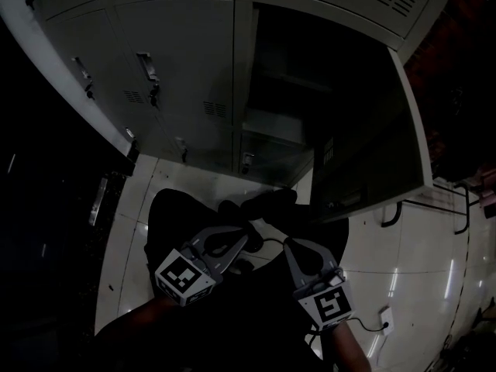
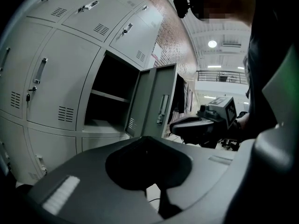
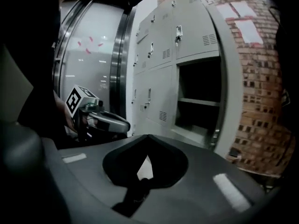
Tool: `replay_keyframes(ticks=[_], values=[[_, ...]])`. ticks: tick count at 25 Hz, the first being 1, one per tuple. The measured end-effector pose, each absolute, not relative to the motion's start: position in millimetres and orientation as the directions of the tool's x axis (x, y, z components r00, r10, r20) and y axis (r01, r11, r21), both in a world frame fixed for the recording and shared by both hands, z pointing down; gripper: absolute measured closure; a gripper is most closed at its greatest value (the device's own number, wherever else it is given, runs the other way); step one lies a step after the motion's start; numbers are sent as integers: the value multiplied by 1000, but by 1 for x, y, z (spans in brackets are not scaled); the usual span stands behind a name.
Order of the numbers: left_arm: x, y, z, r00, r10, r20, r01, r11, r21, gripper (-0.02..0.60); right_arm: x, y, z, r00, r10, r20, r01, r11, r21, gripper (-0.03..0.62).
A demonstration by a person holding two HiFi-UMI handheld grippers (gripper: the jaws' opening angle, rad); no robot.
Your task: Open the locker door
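Note:
The grey locker door stands swung wide open to the right, and its dark compartment with a shelf is exposed. The left gripper view shows the same door beside the compartment, and the right gripper view shows the open compartment. Both grippers hang low by the person's body, well short of the lockers. My left gripper is shut with nothing in it, tips together. My right gripper is shut too, holding nothing.
Closed locker doors with handles fill the wall left of the open one. A pale tiled floor lies below, with a cable and a wall socket at the right. The open door's edge juts out toward the person.

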State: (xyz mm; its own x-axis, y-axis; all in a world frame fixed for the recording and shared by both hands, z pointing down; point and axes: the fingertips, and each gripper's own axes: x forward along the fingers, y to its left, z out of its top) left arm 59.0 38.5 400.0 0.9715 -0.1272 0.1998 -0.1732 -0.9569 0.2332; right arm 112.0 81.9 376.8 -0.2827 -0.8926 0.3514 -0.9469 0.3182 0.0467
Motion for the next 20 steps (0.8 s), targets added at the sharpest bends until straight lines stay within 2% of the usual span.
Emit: replay_keyframes(ticks=[6,20], values=[[52,31,398,969,-147,197,-190,-956,225,569,100,58,394,-339,-883,326,-940,330,-83,592],[51,29,399,969,-151,196,-195,-953,230,569,98,53,400,-343,-882,322,-939,330,-97,592]])
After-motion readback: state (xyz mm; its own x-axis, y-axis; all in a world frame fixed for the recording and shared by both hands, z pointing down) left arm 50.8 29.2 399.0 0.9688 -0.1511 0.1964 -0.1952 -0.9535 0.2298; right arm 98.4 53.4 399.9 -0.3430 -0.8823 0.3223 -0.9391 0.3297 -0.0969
